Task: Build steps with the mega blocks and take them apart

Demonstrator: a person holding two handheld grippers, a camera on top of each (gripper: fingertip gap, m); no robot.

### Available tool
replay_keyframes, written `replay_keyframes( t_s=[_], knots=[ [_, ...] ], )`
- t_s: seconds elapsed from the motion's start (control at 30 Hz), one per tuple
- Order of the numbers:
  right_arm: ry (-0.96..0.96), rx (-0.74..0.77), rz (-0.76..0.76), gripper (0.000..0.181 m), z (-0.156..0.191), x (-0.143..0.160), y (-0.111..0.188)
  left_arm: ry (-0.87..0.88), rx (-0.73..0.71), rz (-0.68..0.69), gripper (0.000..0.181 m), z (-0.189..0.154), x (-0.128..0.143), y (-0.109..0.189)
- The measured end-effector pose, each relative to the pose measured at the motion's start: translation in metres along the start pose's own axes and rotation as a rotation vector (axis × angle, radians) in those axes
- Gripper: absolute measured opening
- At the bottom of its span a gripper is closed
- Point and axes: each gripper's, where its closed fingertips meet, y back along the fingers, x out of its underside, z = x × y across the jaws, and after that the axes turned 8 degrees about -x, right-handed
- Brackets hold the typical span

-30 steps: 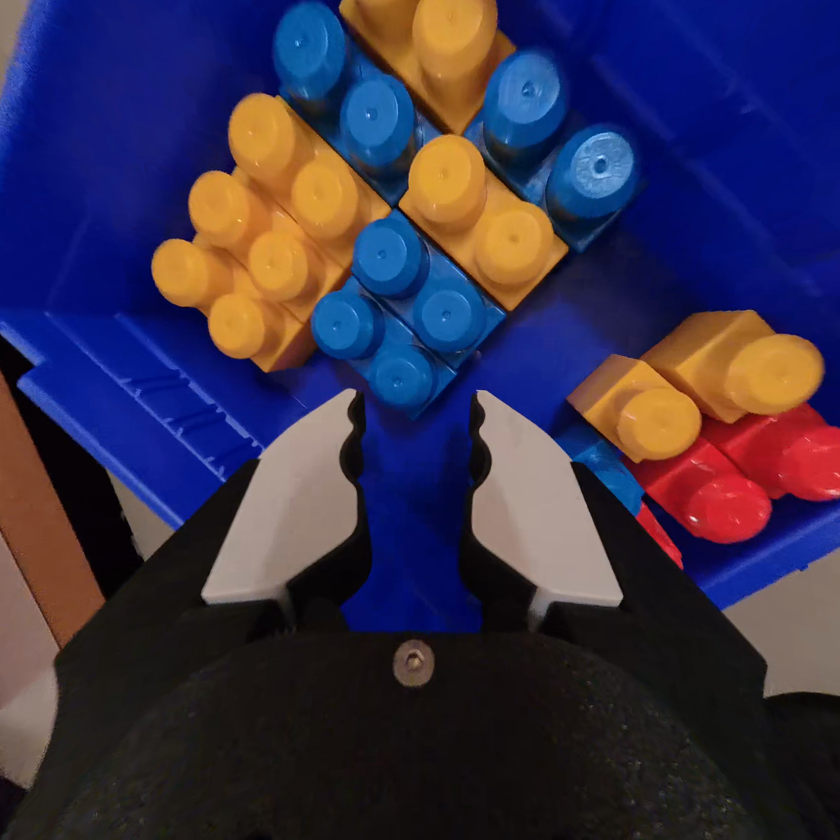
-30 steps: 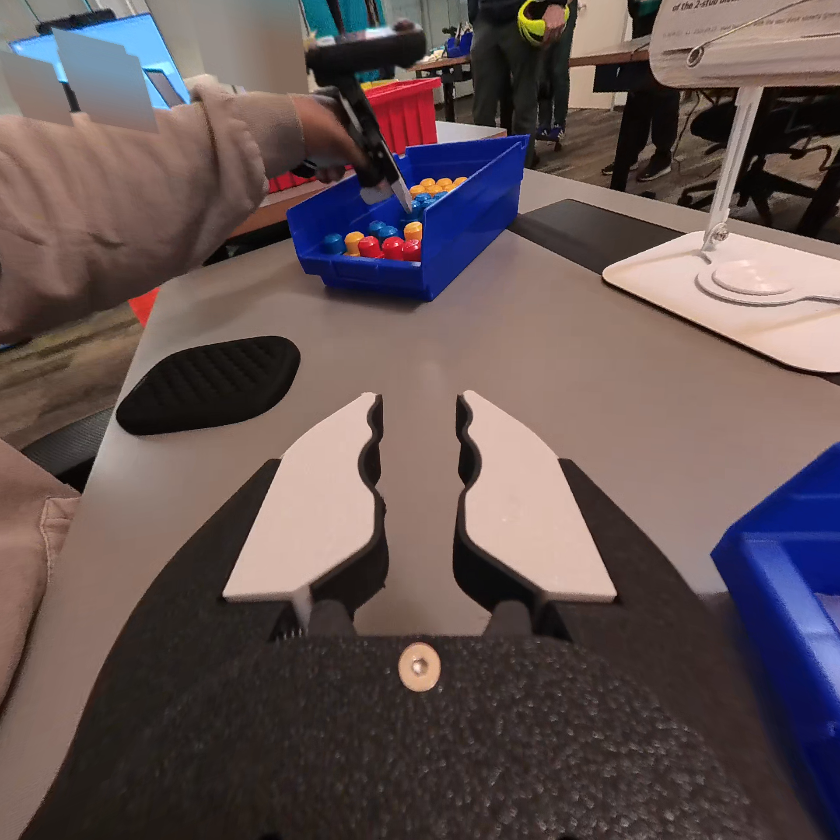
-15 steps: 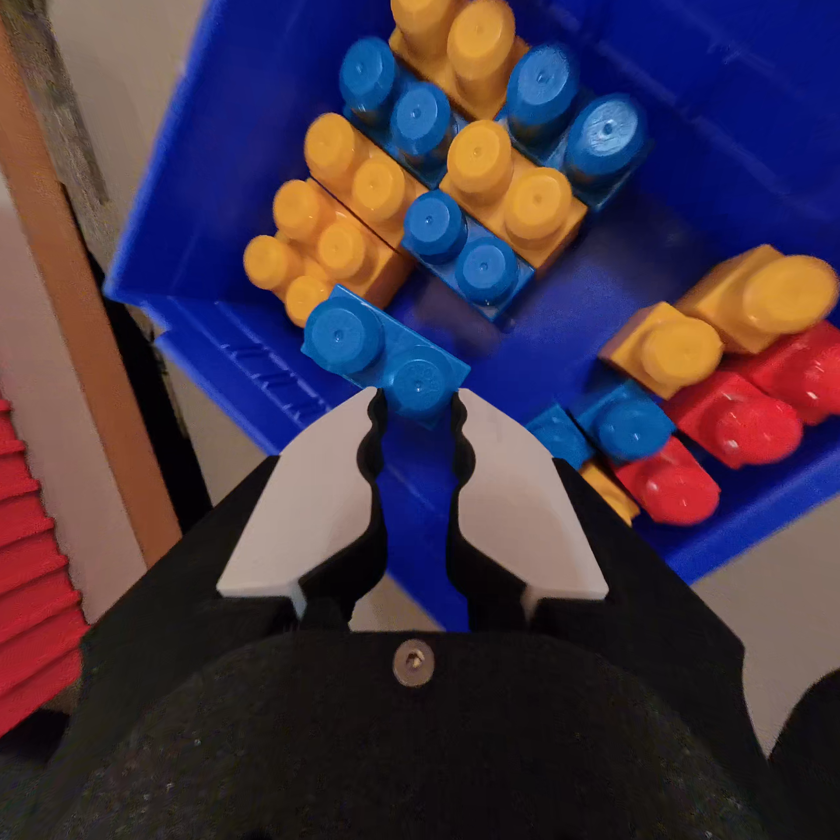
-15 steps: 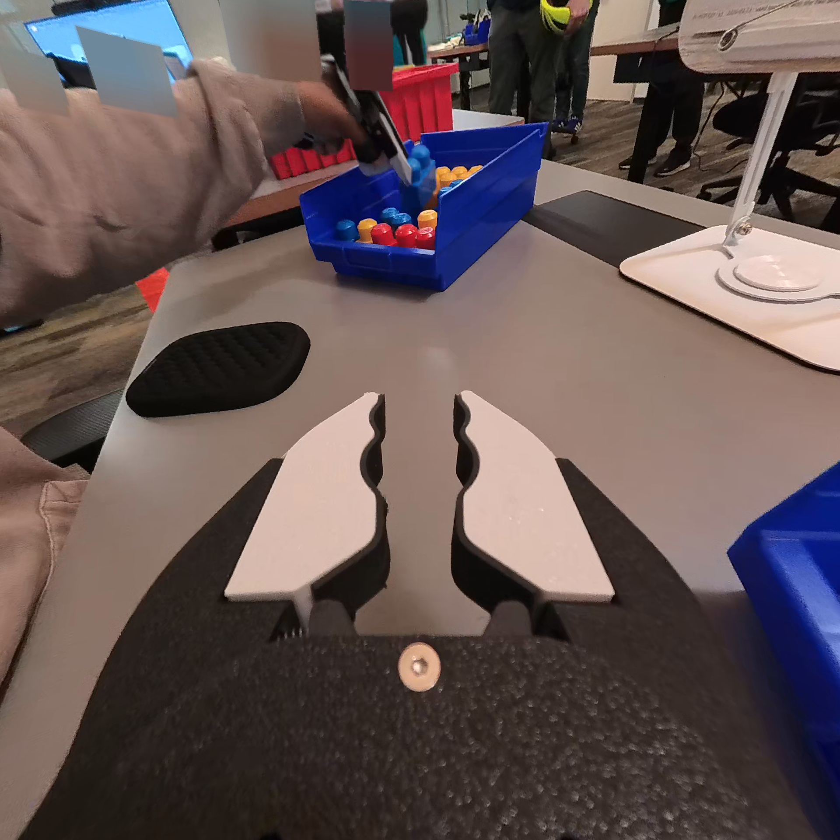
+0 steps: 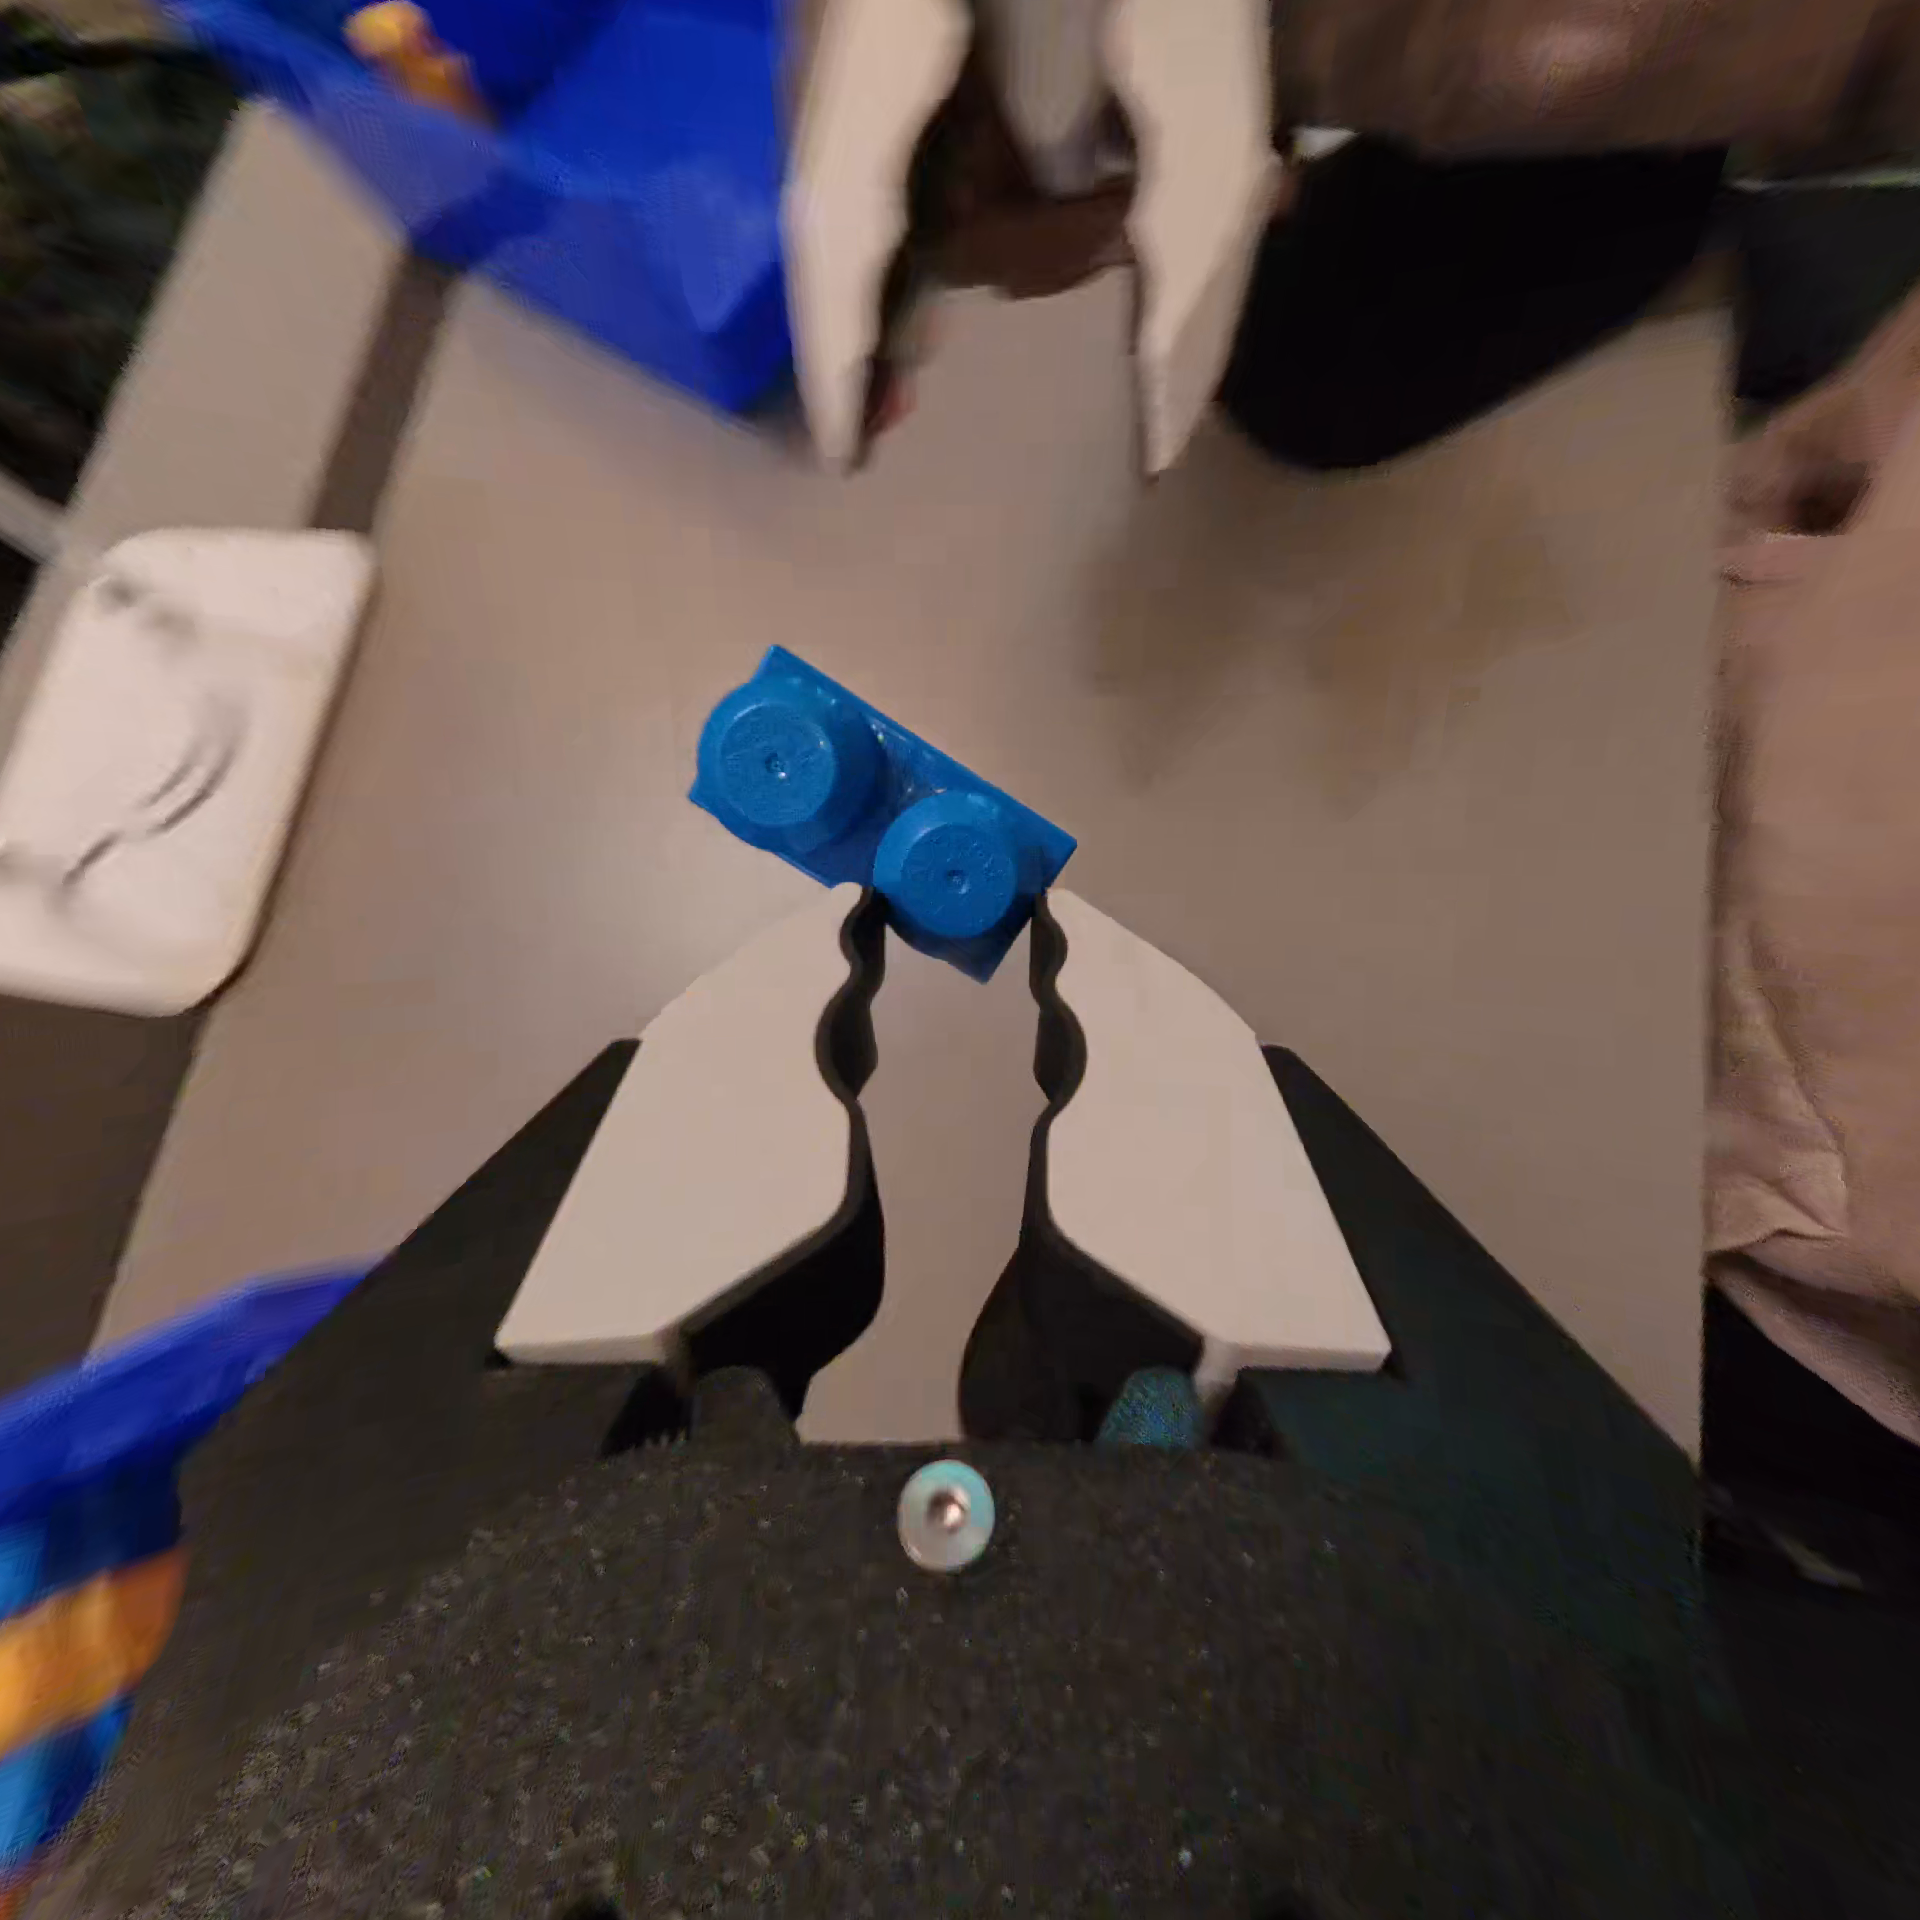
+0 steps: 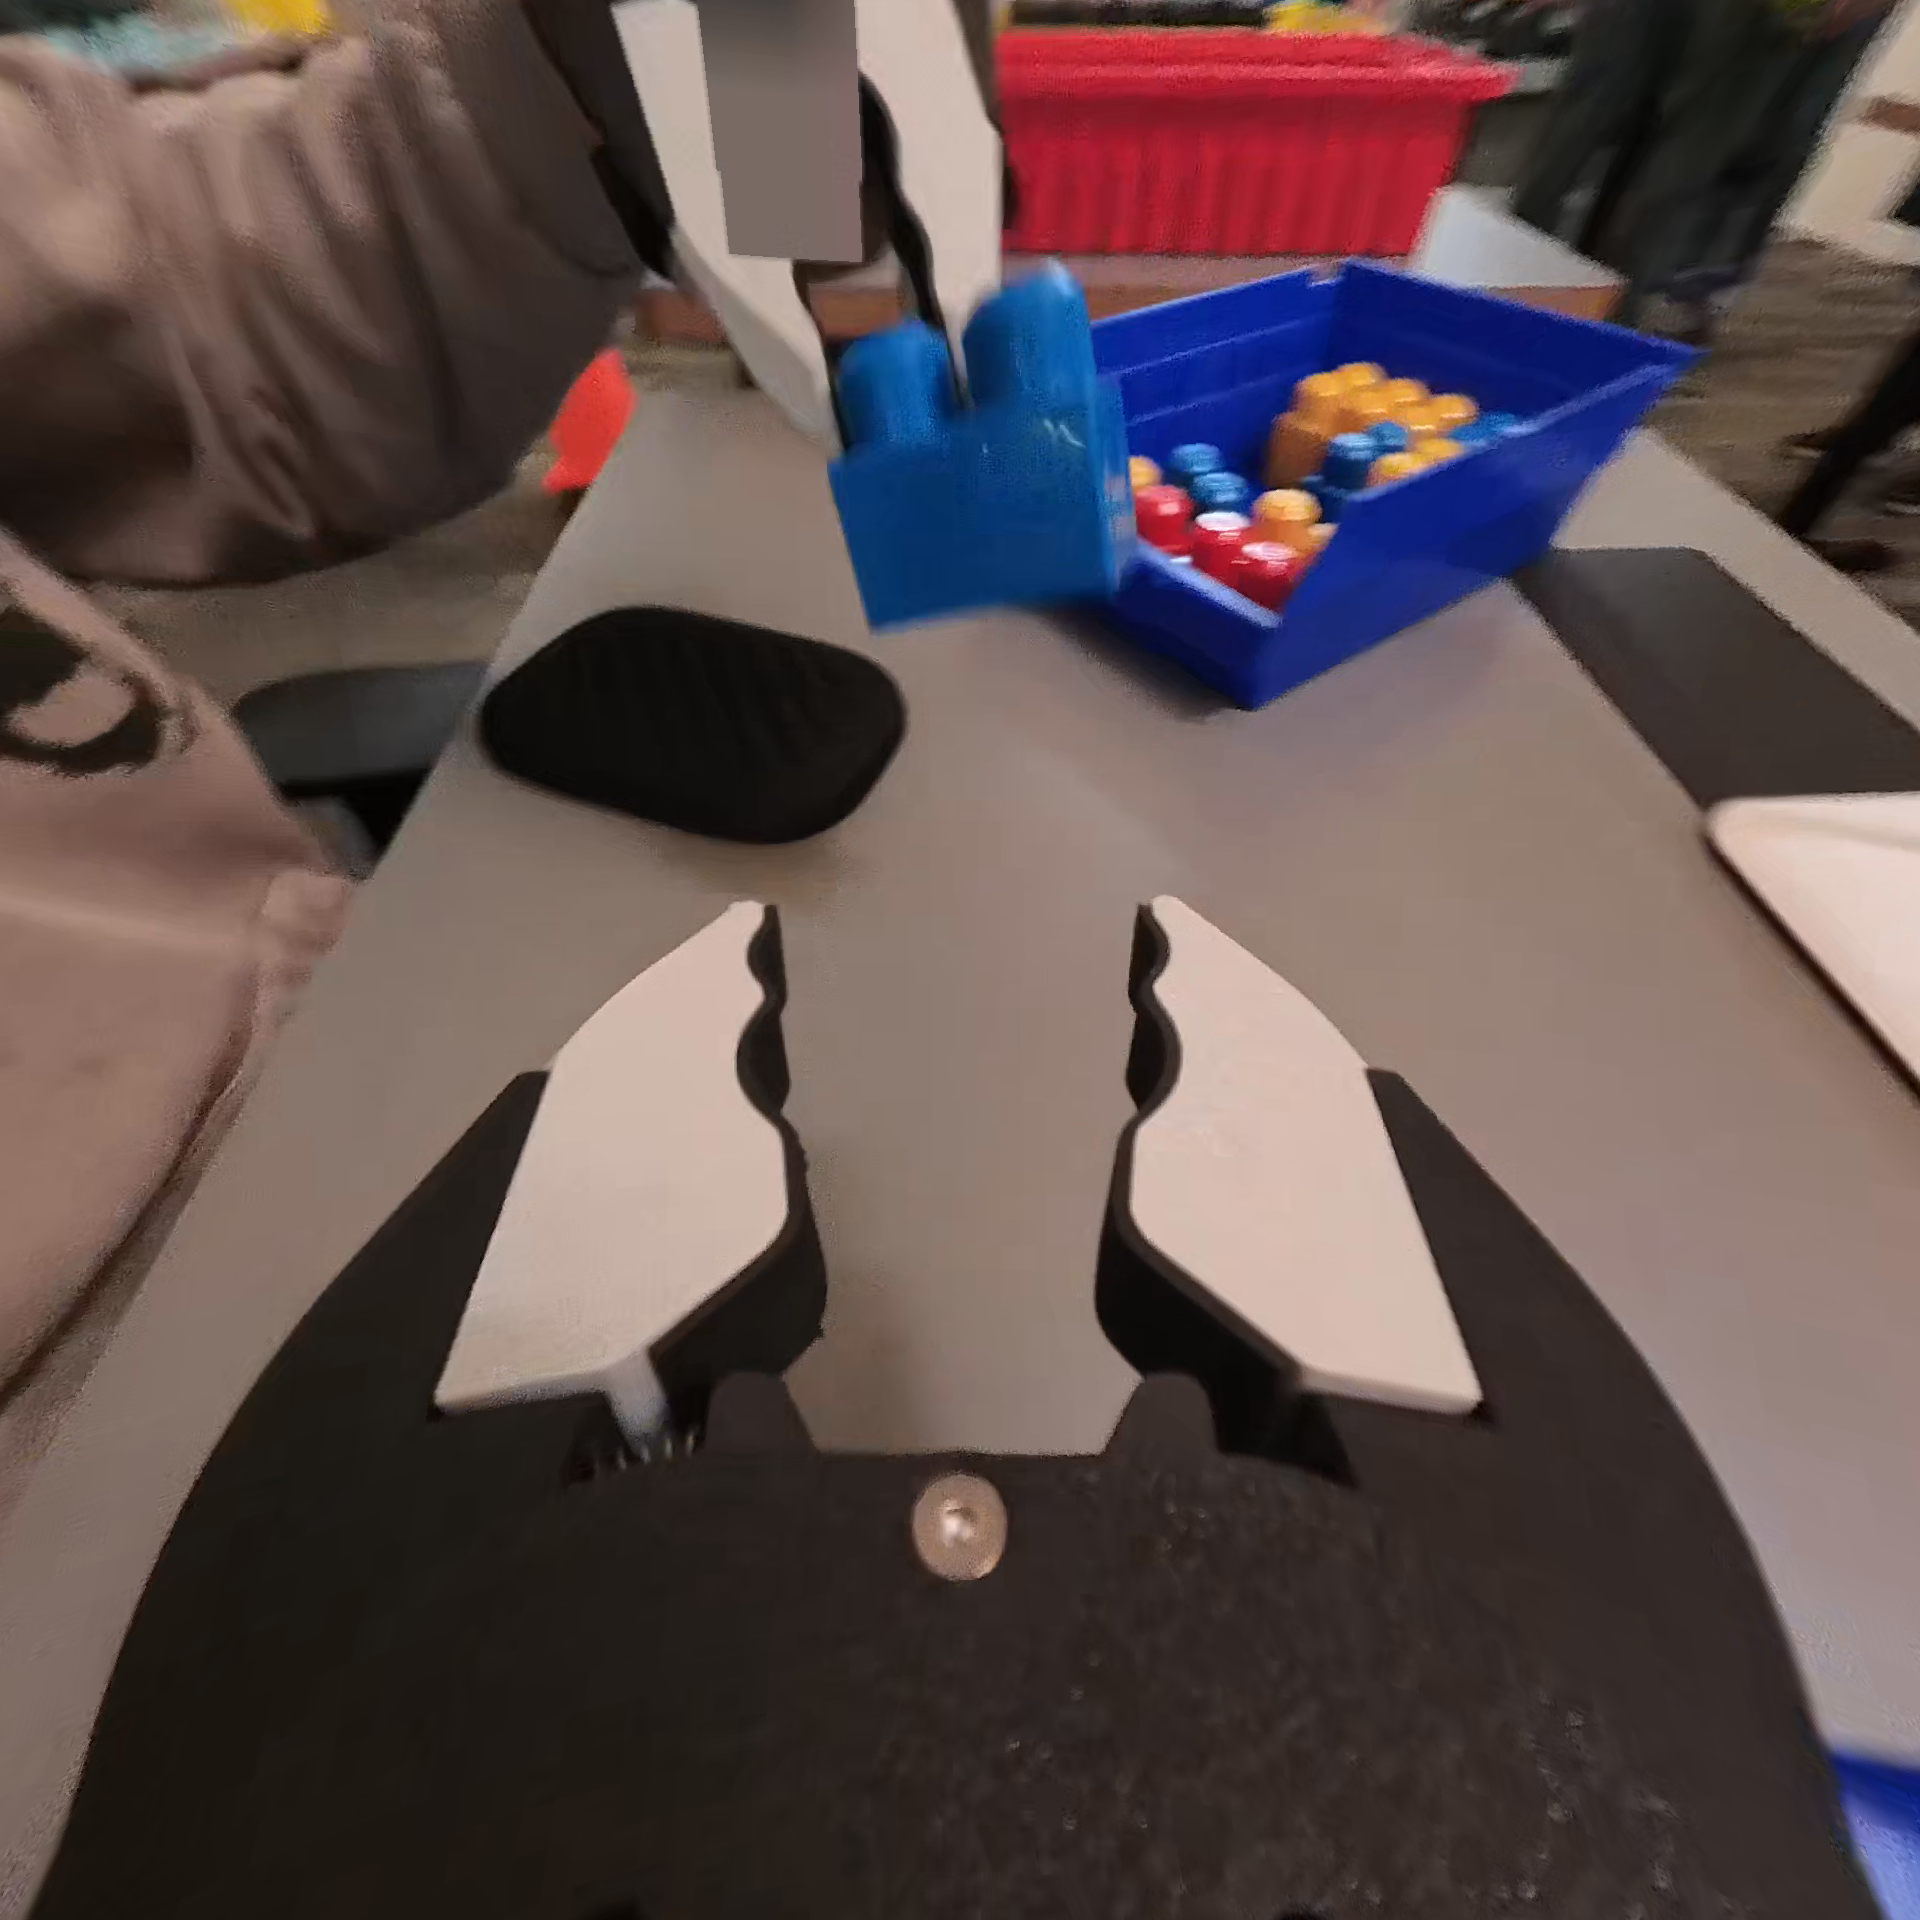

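Note:
My left gripper [image 5: 951, 899] is shut on a blue two-stud block [image 5: 878, 816], pinching one stud, and holds it above the grey table [image 5: 644, 582]. In the right wrist view that same block [image 6: 977, 478] hangs in the air in front of the blue bin [image 6: 1455, 520], gripped by the left gripper [image 6: 883, 343]. My right gripper [image 6: 956, 914] is open and empty, low over the table; it also shows across from me in the left wrist view [image 5: 997, 436]. The bin holds several yellow, blue and red blocks [image 6: 1247, 520].
A black ribbed pad [image 6: 691, 722] lies on the table to the left. A white lamp base [image 5: 156, 769] and a black mat [image 6: 1745, 665] lie on the right side of the table. A second blue bin [image 5: 582, 177] stands by the right gripper. A red crate [image 6: 1216, 135] is behind. The tips of one gripper are about 11 cm away from the tips of the other.
My left gripper has lifted the blue block out of the bin and swung it over the middle of the table. My right gripper has opened wider and turned toward it.

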Motion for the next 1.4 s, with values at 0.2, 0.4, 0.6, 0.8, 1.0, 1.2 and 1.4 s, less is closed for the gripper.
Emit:
replay_keyframes(
  t_s=[0.2, 0.4, 0.6, 0.8, 1.0, 1.2, 1.4],
  knots=[
    [0.020, -0.342, 0.199, 0.068, 0.041, 0.006, -0.038, -0.192, 0.273, -0.058, 0.027, -0.077, -0.017, -0.052],
    [0.025, -0.336, 0.153, 0.036, 0.046, 0.023, -0.040, -0.117, 0.221, -0.089, 0.024, -0.063, -0.004, -0.051],
    [-0.002, 0.140, 0.145, 0.037, -0.023, 0.066, -0.034, 0.137, -0.223, 0.029, 0.033, 0.056, 0.072, 0.006],
    [-0.021, 0.113, 0.286, 0.036, -0.025, 0.099, -0.045, 0.324, -0.417, 0.362, 0.032, 0.154, 0.173, 0.072],
    [-0.018, 0.097, 0.310, 0.042, -0.020, 0.101, -0.045, 0.322, -0.288, 0.645, 0.038, 0.174, 0.225, 0.058],
    [-0.035, 0.101, 0.231, 0.048, -0.014, 0.088, -0.028, 0.406, -0.189, 0.765, 0.038, 0.187, 0.248, 0.044],
    [-0.045, 0.117, 0.185, 0.047, -0.017, 0.081, -0.021, 0.402, -0.156, 0.816, 0.030, 0.187, 0.260, 0.033]
  ],
)
